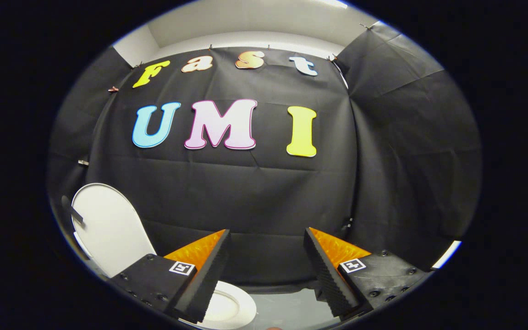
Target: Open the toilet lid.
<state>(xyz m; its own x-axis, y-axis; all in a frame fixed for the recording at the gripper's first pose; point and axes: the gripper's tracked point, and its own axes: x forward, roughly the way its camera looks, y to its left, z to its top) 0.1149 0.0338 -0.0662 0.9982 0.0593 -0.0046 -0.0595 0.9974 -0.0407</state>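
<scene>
Each finger carries a small square black-and-white marker tag; nothing on them reads as words. The gripper (266,275) points level at the creased black cloth wall (264,197), its ribbed, wedge-shaped fingers spread wide and holding nothing. The smooth white oval toilet lid (108,229) stands raised, left of the left finger. What seems the toilet's rounded white rim (232,309) shows below, between the fingers.
</scene>
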